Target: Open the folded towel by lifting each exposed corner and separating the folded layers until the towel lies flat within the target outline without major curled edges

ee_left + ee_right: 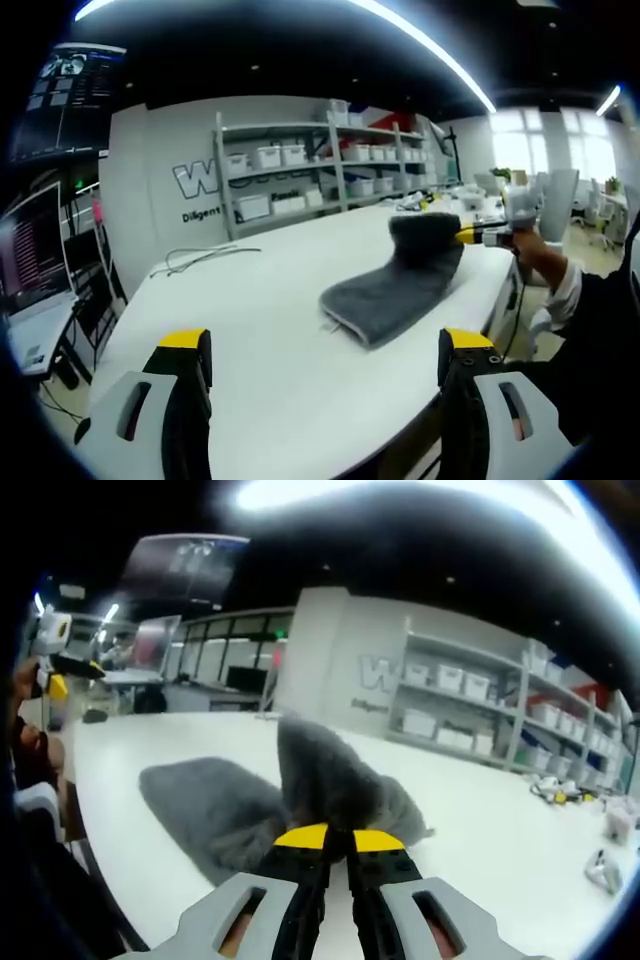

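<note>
The towel (400,290) lies on the white surface (270,330), well ahead of the left gripper (325,370) and to the right of its fingers. The left gripper's fingers stand wide apart and hold nothing.

The right gripper (338,842) has its fingers (300,838) closed together on a raised fold of the towel (320,770) (the grey cloth peaks directly above the yellow tips, while the rest lies flat to the left of them). In the left gripper view, the right gripper (487,237) holds the far end of the towel lifted clear of the surface.

Step in hand, by judgement: lifting one corner to peel the upper layer from the lower.

Next move, by judgement: carry the gripped layer away from the fold line and lower it flat. The left gripper is free to pin the near end against sliding. No target outline can be made out on the surface.
</note>
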`<state>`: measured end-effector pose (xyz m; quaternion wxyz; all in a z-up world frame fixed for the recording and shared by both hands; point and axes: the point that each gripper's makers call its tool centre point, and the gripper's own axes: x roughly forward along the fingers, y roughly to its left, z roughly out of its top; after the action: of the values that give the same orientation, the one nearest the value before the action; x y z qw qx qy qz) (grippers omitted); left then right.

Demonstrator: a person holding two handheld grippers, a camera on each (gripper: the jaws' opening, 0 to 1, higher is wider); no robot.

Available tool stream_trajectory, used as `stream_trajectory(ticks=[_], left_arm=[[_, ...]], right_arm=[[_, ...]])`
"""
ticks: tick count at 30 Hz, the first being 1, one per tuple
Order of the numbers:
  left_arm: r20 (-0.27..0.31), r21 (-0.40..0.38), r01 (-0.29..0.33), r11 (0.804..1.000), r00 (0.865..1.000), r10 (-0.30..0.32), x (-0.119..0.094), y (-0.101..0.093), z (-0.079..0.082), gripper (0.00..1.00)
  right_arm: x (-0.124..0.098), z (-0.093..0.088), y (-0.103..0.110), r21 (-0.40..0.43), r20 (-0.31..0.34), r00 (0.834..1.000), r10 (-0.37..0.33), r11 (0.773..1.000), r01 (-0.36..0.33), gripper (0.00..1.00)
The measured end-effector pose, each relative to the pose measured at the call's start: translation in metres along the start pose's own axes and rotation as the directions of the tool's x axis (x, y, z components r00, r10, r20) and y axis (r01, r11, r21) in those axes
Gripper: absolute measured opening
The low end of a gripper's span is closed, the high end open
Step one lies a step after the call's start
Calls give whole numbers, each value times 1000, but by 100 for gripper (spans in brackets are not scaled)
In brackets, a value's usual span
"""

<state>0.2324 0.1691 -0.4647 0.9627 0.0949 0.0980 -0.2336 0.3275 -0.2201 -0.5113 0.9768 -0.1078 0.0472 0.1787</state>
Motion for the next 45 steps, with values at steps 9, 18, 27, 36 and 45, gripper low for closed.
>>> stream_trajectory(ticks=[9,18,27,36,45], left_arm=[[-1,1,1,1000,1000,-1,1,0,0,92],[-2,3,0,1000,1000,0,0,0,-1,92],[-10,4,-1,1000,1000,1,0,0,-3,92],[-13,7,2,1000,1000,-2,1,-2,-3,92],[-12,8,0,1000,1000,0,0,-1,-3,92]], right_arm=[[-2,-5,-4,7,-12,1000,-8,1000,9,3],[-4,-11,-8,26,-22,1000,-12,1000,12,3],[-8,-18,-13,58,-28,1000,-10,998,12,3],[-9,-23,-16,72,-44,999,-11,997,14,3],[-10,-27,-19,82,-61,998,-15,996,20,4]])
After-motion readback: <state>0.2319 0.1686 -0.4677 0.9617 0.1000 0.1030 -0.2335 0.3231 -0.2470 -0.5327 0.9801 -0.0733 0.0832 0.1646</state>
